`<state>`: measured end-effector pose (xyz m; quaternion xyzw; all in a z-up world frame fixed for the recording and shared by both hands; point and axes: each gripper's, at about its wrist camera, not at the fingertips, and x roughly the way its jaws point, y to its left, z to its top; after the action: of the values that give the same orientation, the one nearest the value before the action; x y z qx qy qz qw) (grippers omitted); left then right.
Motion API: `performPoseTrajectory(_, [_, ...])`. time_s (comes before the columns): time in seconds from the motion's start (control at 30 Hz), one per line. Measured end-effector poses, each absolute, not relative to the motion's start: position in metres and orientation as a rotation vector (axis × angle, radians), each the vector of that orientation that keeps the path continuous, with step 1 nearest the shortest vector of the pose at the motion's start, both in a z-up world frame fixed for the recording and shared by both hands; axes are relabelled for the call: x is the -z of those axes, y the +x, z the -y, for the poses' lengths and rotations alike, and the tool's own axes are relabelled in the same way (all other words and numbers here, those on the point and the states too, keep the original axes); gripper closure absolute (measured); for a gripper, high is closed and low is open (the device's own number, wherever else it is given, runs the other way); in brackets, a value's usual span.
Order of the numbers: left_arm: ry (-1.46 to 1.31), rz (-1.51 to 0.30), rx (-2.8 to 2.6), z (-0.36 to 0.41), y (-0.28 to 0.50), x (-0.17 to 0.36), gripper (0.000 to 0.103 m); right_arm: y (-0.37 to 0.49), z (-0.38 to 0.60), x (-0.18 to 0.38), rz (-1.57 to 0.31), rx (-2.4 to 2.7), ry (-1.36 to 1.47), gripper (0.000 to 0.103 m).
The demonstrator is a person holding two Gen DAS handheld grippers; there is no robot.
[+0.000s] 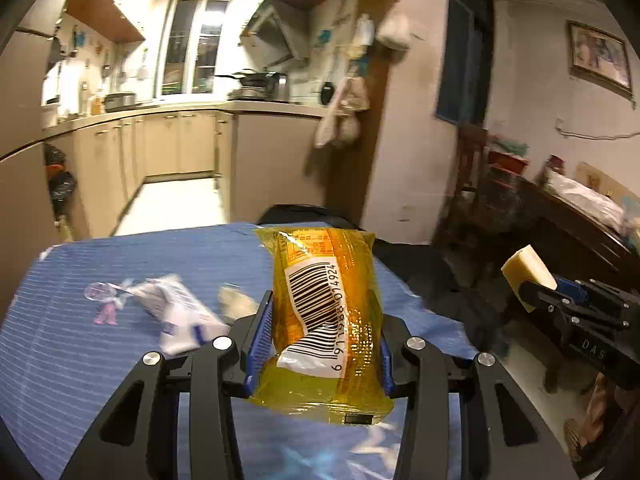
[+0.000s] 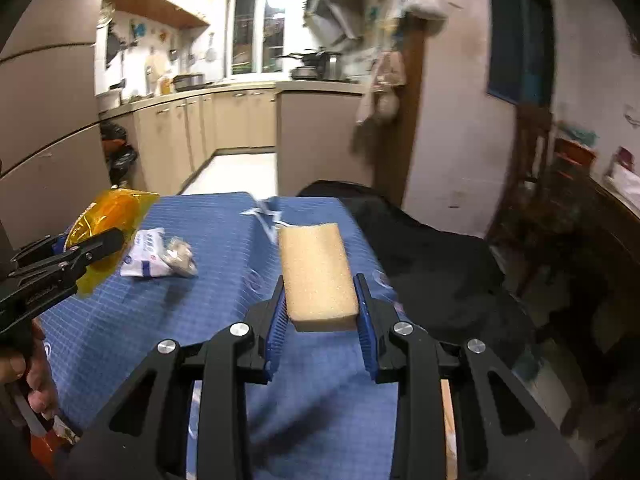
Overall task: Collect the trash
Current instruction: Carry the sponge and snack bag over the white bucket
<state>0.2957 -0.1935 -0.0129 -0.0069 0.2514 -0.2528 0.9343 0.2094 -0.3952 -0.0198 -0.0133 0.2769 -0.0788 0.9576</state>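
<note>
Left tongs (image 1: 326, 332) clamped on yellow wrapper (image 1: 326, 312), right tongs (image 2: 322, 308) gripping sponge (image 2: 318, 276), both above blue tablecloth (image 2: 224, 240).

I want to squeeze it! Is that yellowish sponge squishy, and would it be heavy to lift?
Probably squishy: the sponge has a porous, foamy surface and sits clamped between the right gripper jaws. Likely light, since it juts out well past the jaws without sagging. It seems unlikely to slip, because its rough sides press against ribbed pads.
</note>
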Motion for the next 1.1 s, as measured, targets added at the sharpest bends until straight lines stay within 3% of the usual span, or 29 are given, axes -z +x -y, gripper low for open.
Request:
performPoseTrajectory(0.6, [0.122,-0.556,0.832,0.371,0.128,0.05,0.059,0.035,0.503,0.049,-0.576,0.407,0.116,0.073])
performPoseTrajectory(1.1, [0.23,-0.632,0.953,0.459,0.066,0.102,0.059,-0.019,0.553,0.098,-0.672,0.456,0.227,0.073])
